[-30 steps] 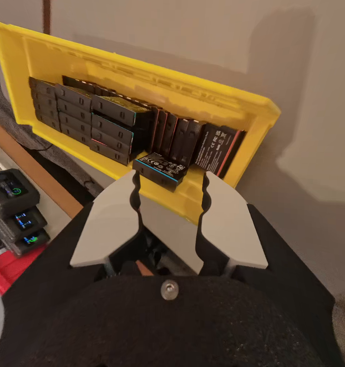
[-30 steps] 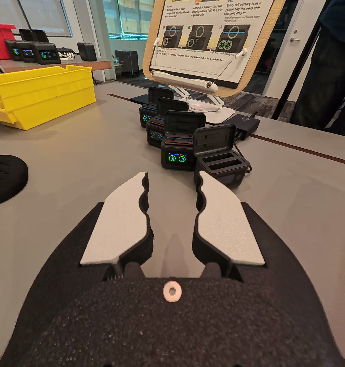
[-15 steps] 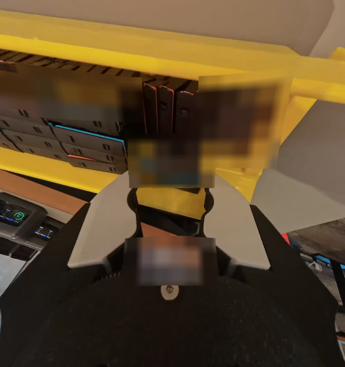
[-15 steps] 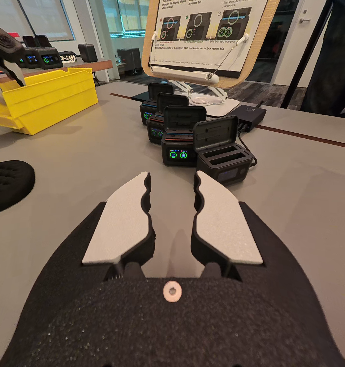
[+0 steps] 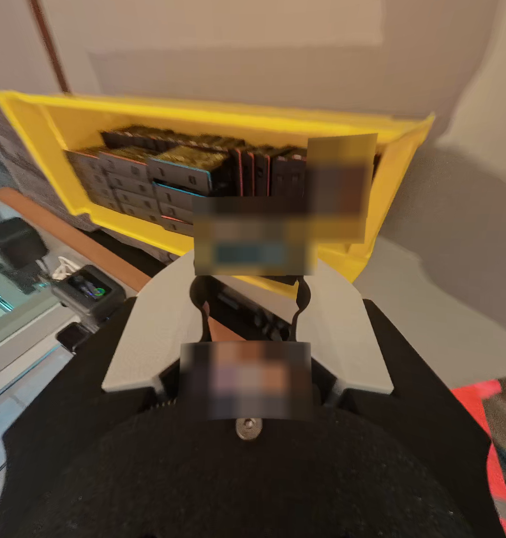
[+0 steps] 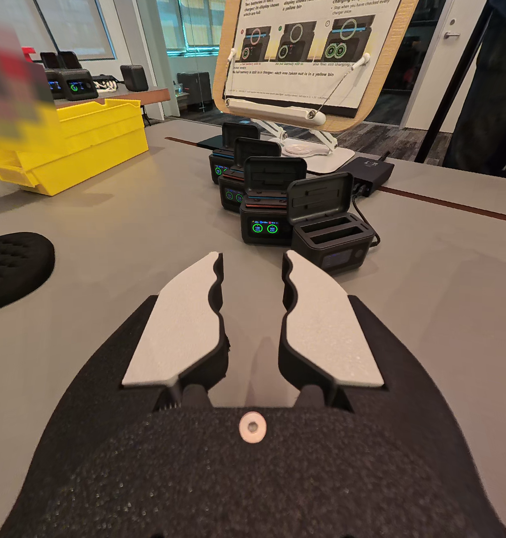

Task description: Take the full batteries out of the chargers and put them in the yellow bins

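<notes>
Grey table fills the foreground, with windows and a glass-walled room beyond. On it stands a row of four black chargers, lids up, in front of a propped instruction board. The nearest-right charger shows two bare slots; the charger next to it shows two closed green rings on its display and coloured battery tops in its slots. Stacked yellow bins sit far left on the table.

The right hand-held gripper hovers low over the table, near the chargers, released and holding nothing.

The left hand-held gripper is over a yellow bin already packed with black batteries, stacked flat at left and standing on edge at right. Its fingers stand apart, but a mosaic patch covers the tips; I cannot tell whether a battery sits between them.

The next step is probably pulling a battery from the green-ringed charger. To do it well, I would come down straight over one slot, close on the battery's short exposed top without catching the raised lid behind, and lift vertically so the light charger is not dragged by its cable.
</notes>
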Demonstrator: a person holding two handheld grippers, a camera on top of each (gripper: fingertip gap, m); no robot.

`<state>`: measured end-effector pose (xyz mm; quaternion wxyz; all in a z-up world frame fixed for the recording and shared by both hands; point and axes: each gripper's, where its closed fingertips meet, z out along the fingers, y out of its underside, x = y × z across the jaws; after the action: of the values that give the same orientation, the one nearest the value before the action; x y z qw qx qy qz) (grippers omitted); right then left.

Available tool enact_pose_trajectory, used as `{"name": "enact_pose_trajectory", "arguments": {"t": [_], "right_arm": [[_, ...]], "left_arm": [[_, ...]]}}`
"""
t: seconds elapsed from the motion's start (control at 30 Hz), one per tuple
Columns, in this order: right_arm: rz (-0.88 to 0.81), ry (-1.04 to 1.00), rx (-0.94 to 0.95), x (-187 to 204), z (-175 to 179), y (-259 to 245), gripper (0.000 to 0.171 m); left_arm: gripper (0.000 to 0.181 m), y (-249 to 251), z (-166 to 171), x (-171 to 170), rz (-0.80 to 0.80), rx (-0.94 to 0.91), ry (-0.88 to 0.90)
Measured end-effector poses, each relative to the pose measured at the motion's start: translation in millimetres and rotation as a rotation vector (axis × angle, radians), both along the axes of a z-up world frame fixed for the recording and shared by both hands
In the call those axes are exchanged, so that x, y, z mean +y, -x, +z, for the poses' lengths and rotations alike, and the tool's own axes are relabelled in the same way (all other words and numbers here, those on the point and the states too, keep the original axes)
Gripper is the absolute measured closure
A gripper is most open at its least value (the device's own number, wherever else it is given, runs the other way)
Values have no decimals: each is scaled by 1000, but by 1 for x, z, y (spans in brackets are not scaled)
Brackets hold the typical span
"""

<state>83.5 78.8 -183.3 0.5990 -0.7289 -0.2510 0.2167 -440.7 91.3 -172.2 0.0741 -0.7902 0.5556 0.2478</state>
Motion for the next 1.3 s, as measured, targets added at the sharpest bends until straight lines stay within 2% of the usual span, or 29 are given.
{"name": "enact_pose_trajectory", "arguments": {"t": [0.03,0.17,0.3,0.5,0.67,0.8,0.87,1.0,1.1,1.2,1.3], "right_arm": [[3,-7,-5,-1,1,1,133],[45,-21,-13,-6,4,9,133],[184,5,65,-23,17,36,133],[559,109,165,-71,45,91,130],[802,248,298,-101,71,110,119],[900,359,361,-118,76,116,113],[935,385,388,-125,78,118,122],[982,419,462,-134,86,116,155],[968,409,521,-130,93,113,155],[934,362,634,-123,106,104,157],[851,263,732,-111,116,92,157]], "left_arm": [[120,-12,9,0,-25,-41,-50],[120,-89,44,-8,-192,-258,-232],[120,-183,64,-32,-403,-485,-324],[120,-315,71,-78,-693,-815,-335],[121,-388,71,-110,-876,-976,-286],[120,-422,71,-130,-970,-1045,-257],[120,-431,71,-135,-995,-1058,-268],[120,-439,72,-134,-1008,-1065,-292],[121,-442,79,-130,-989,-1109,-323],[118,-442,88,-124,-913,-1233,-363],[120,-440,98,-119,-743,-1482,-338]]}}
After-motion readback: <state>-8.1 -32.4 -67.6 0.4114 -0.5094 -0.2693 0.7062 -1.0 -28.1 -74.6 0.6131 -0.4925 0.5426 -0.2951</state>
